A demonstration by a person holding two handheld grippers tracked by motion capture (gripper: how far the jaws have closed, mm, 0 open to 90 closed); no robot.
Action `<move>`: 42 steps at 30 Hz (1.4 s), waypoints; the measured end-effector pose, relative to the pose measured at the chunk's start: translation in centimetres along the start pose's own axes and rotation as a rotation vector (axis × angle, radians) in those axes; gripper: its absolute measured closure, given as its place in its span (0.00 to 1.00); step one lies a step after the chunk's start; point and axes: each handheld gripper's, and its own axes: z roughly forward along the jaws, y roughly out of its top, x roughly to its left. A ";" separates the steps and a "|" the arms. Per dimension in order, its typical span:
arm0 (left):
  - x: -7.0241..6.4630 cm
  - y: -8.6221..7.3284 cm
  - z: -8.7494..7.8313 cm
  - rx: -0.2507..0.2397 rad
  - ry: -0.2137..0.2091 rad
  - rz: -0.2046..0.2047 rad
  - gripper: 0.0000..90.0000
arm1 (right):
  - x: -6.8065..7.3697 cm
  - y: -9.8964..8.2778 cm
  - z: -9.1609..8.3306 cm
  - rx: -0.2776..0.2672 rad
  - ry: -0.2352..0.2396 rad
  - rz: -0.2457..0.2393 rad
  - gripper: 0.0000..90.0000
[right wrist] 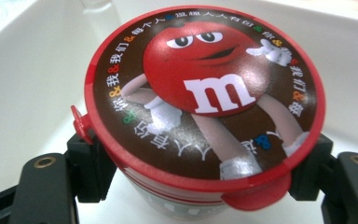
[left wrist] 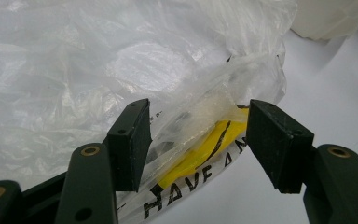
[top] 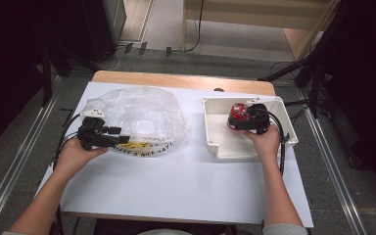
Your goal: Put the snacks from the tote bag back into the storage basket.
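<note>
**Candy tub gripped in bin, bag mouth not yet caught**

Tub [right wrist: 205, 112] w/ red lid is clamped between my right tongs [top: 250, 121], jaws pressing its sides just under the lid rim. It sits inside the white bin [top: 215, 142] on the right of the counter [top: 176, 181]; can't tell if it's lifted off the bin floor or resting on it. Bin looks to hold nothing else.

Left tongs [left wrist: 198, 140] are spread wide, straddling the edge of the clear plastic bag [top: 137, 117] w/ yellow print, not pinching it. Bag contents unclear through the film.

My read: early stage. Tub secured; left to do is grabbing the bag edge, opening it, and moving the tub across, prob. into the bag.
</note>
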 end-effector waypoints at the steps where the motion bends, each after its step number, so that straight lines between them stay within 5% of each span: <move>1: 0.0 0.0 0.0 0.000 0.002 0.000 0.46 | 0.0 0.0 0.1 0.003 -0.002 0.003 0.30; 16: 0.0 -0.1 0.1 0.006 0.001 0.003 0.46 | -0.2 -0.7 1.6 0.053 -0.012 0.019 0.29; 31: 0.0 -0.1 0.0 0.003 0.002 0.003 0.46 | 0.0 -1.4 2.2 0.046 -0.030 0.003 0.27; 42: 0.0 -0.1 0.0 0.000 0.001 0.003 0.46 | -0.1 -1.5 2.3 0.048 -0.015 0.038 0.25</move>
